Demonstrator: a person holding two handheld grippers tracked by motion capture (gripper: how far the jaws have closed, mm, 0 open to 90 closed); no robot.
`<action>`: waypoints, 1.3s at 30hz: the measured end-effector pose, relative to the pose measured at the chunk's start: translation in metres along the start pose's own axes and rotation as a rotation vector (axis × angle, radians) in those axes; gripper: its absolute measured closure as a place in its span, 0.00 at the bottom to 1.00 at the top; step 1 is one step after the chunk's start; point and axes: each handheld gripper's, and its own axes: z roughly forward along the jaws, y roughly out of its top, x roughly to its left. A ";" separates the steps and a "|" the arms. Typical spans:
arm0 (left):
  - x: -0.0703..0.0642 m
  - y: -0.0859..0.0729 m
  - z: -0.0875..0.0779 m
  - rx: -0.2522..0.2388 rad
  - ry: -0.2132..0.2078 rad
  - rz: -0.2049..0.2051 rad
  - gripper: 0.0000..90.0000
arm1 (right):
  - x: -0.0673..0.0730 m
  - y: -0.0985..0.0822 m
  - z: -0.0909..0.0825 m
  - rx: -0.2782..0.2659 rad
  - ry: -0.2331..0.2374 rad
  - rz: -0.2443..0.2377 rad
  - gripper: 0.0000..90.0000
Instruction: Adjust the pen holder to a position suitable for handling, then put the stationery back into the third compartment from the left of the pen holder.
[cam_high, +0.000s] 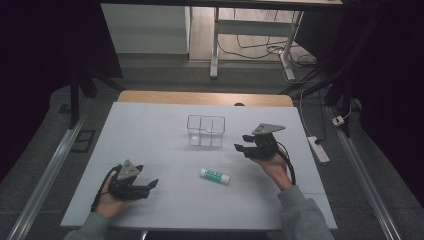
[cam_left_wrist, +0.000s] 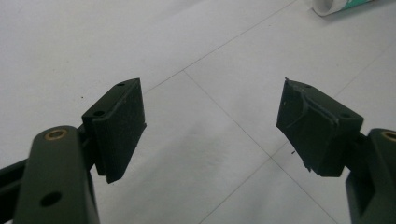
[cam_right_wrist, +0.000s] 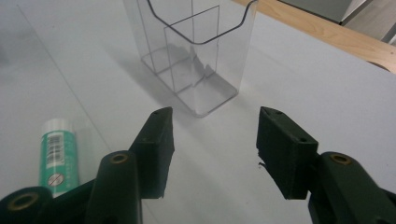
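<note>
1. The right gripper (cam_high: 243, 143) has its jaws apart with nothing between them; in its own view the bare pads (cam_right_wrist: 161, 140) frame only white desk. It hangs at about 3 o'clock on the desk, aimed toward the clear organiser (cam_high: 206, 131) just ahead of it.
2. The left gripper (cam_high: 151, 185) also has its jaws spread wide and empty, the pads (cam_left_wrist: 119, 123) over bare desk at about 8 o'clock.
3. The glue stick (cam_high: 215, 175) lies on its side near the middle of the desk, at about 5 o'clock from the organiser and well apart from it, between the two grippers and touched by neither. In the right gripper view it lies at 9 o'clock beside the left jaw (cam_right_wrist: 57, 156).
4. The organiser stands upright at about 12 o'clock, its compartments (cam_right_wrist: 187, 51) empty as far as I can see.
5. Judgement: the work looks like putting the glue stick into the organiser, and it is not yet done. Gripping the stick, lifting it, carrying it over a compartment and letting go all remain.
</note>
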 end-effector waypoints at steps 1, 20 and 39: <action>0.000 0.000 0.000 0.000 0.001 0.000 0.26 | 0.000 -0.001 -0.002 0.005 -0.002 0.000 0.48; -0.001 0.001 0.001 -0.001 0.007 0.003 0.26 | 0.025 -0.009 -0.017 0.089 0.057 -0.051 0.42; -0.001 0.001 0.000 -0.001 0.015 0.008 0.26 | 0.046 -0.006 0.001 0.243 0.142 -0.110 0.42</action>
